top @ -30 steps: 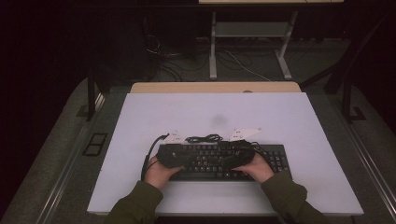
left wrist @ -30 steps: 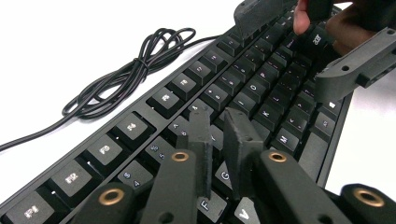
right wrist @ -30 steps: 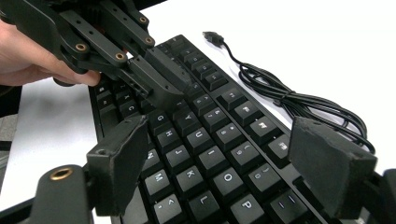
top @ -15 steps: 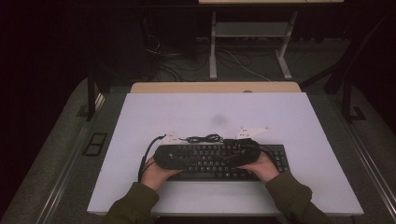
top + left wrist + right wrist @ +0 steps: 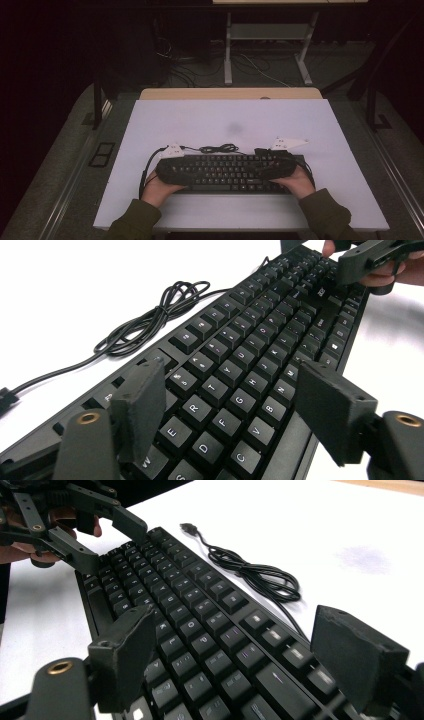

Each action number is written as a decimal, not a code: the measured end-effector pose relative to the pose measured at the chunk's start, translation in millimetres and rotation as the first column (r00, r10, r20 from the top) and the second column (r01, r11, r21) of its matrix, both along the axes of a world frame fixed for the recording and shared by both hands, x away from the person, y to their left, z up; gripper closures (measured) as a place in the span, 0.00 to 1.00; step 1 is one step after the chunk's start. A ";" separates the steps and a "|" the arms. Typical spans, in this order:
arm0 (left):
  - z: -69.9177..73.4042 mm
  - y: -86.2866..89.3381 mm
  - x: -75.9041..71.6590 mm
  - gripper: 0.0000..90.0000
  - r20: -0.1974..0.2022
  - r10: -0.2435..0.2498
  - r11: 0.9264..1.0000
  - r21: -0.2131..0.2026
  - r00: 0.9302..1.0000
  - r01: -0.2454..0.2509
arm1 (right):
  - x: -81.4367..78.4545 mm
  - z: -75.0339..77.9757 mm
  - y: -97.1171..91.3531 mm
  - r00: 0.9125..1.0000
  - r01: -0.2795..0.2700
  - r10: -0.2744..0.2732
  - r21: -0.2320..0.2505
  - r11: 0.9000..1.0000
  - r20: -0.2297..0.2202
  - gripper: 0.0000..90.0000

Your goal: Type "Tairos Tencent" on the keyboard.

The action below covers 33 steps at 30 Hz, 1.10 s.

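A black keyboard [image 5: 225,172] lies flat near the front of the white table [image 5: 230,120], its cable [image 5: 220,148] coiled just behind it. My left gripper [image 5: 190,172] is at the keyboard's left end. Its jaws have just been opening and now stand open over the keys [image 5: 235,395], one pad [image 5: 142,405] by the far edge, the other off the near edge. My right gripper [image 5: 262,169] hovers open over the right end, keys [image 5: 220,645] showing between its pads [image 5: 355,655]. Each gripper view shows the other gripper far off: the right gripper [image 5: 370,260] and the left gripper [image 5: 95,525].
A wooden tabletop edge [image 5: 230,93] lies just behind the white table. Beyond it are a metal frame [image 5: 265,50] and loose cables on the dark floor. A faint grey smudge [image 5: 234,129] marks the middle of the table, and bare white surface surrounds the keyboard.
The left gripper's jaws have opened at the keyboard's left end. The right hand has slid to the right along the keyboard, its jaws staying open.
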<state>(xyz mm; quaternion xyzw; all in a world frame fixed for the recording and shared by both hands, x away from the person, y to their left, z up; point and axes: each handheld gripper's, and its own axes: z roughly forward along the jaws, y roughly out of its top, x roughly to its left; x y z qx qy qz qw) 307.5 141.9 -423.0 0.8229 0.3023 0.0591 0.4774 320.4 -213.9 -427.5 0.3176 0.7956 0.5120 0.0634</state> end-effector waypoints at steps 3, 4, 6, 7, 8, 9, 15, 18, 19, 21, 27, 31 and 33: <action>1.9 3.6 -1.8 0.25 0.006 0.003 1.000 -0.004 1.000 -0.003 | -4.4 0.9 -8.9 1.000 0.020 -0.020 0.001 1.000 0.006 0.20; 2.2 4.9 -2.2 0.24 0.006 0.010 1.000 -0.005 1.000 -0.010 | -5.9 1.0 -12.0 1.000 0.025 -0.025 0.003 1.000 0.007 0.20; 3.2 8.0 -2.6 0.22 0.011 0.016 1.000 -0.009 1.000 -0.016 | -9.2 0.8 -18.1 0.999 0.036 -0.036 0.003 0.999 0.006 0.20; 3.7 9.3 -3.3 0.22 0.011 0.026 1.000 -0.016 1.000 -0.026 | -10.8 0.6 -21.2 0.999 0.039 -0.039 -0.001 0.999 0.003 0.20; 4.3 10.9 -3.9 0.21 0.010 0.030 0.999 -0.017 0.999 -0.030 | -12.7 0.2 -23.8 0.999 0.046 -0.046 -0.001 0.999 0.002 0.20; 4.7 12.3 -4.4 0.20 0.013 0.035 0.999 -0.019 0.999 -0.035 | -14.3 -0.3 -26.5 0.999 0.050 -0.050 -0.002 0.999 0.002 0.20; 6.3 19.3 -10.8 0.16 0.024 0.051 0.999 -0.017 0.998 -0.050 | -23.0 -2.0 -40.1 0.998 0.069 -0.069 0.022 0.997 0.009 0.19; 5.9 22.9 -14.2 0.16 0.028 0.052 0.999 -0.014 0.998 -0.052 | -26.7 -2.7 -46.2 0.997 0.074 -0.074 0.027 0.997 0.009 0.19; 5.4 24.4 -15.1 0.15 0.028 0.056 0.998 -0.013 0.998 -0.055 | -27.6 -3.2 -48.5 0.997 0.075 -0.075 0.026 0.997 0.012 0.19; 4.9 27.8 -16.4 0.15 0.028 0.060 0.998 -0.013 0.998 -0.060 | -29.8 -4.5 -52.5 0.997 0.081 -0.082 0.028 0.996 0.008 0.19; 1.0 35.2 -20.9 0.07 0.034 0.080 0.997 -0.021 0.996 -0.079 | -35.2 -8.8 -63.0 0.996 0.091 -0.091 0.024 0.996 0.002 0.19; -0.9 39.6 -23.8 0.01 0.026 0.090 0.996 -0.022 0.996 -0.089 | -39.6 -10.6 -68.7 0.996 0.092 -0.093 0.030 0.995 0.001 0.17; -1.2 41.7 -25.2 0.00 0.028 0.098 0.995 -0.026 0.995 -0.097 | -41.8 -11.0 -72.0 0.995 0.101 -0.101 0.035 0.994 0.003 0.17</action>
